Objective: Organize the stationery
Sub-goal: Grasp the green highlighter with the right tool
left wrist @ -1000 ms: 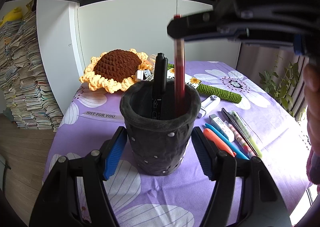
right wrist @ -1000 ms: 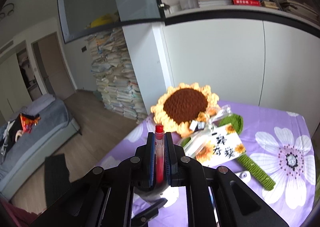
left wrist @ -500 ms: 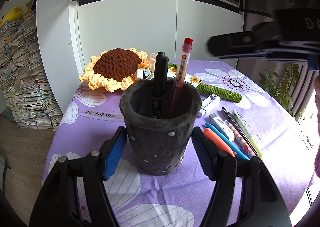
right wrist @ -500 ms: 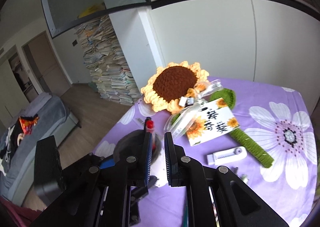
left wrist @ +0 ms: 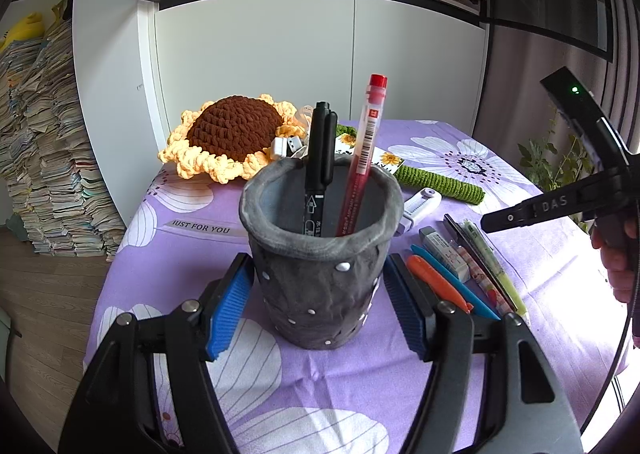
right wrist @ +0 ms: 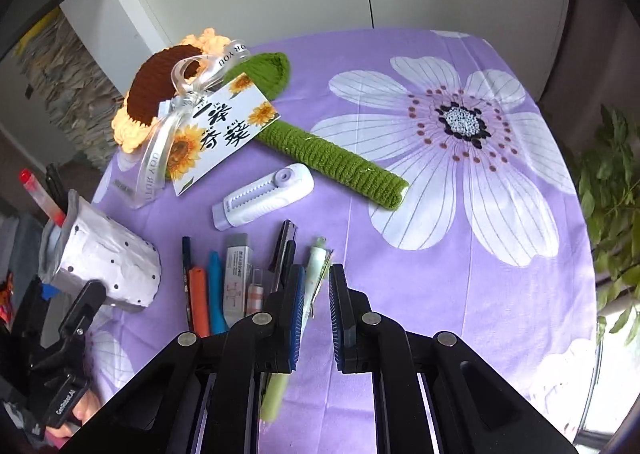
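Purple floral tablecloth [right wrist: 500,294] fills the right wrist view only. Grey pen holder [left wrist: 320,254] stands between the wide-open left gripper [left wrist: 320,306] pads, holding 2 pens. Right gripper [right wrist: 314,310], narrowly parted and empty, hovers over the green highlighter [right wrist: 316,274].

The pen holder [left wrist: 320,262] at the centre of the left wrist view looks like soft, matt grey fabric, wrinkled and dotted with small shiny studs. In it, the red pen [left wrist: 362,158] has a clear glossy plastic barrel and the black marker [left wrist: 318,170] a smooth, semi-gloss plastic body. The left hand-held gripper [left wrist: 318,306] is matt black plastic with ribbed blue pads [left wrist: 230,310] and metal screw heads. A smooth printed purple cloth [right wrist: 460,314] covers the bench. At upper left of the right wrist view, the sunflower [right wrist: 160,90] is chunky, rough crochet yarn, tied with a glossy translucent ribbon [right wrist: 160,150] and a smooth paper card [right wrist: 224,134].
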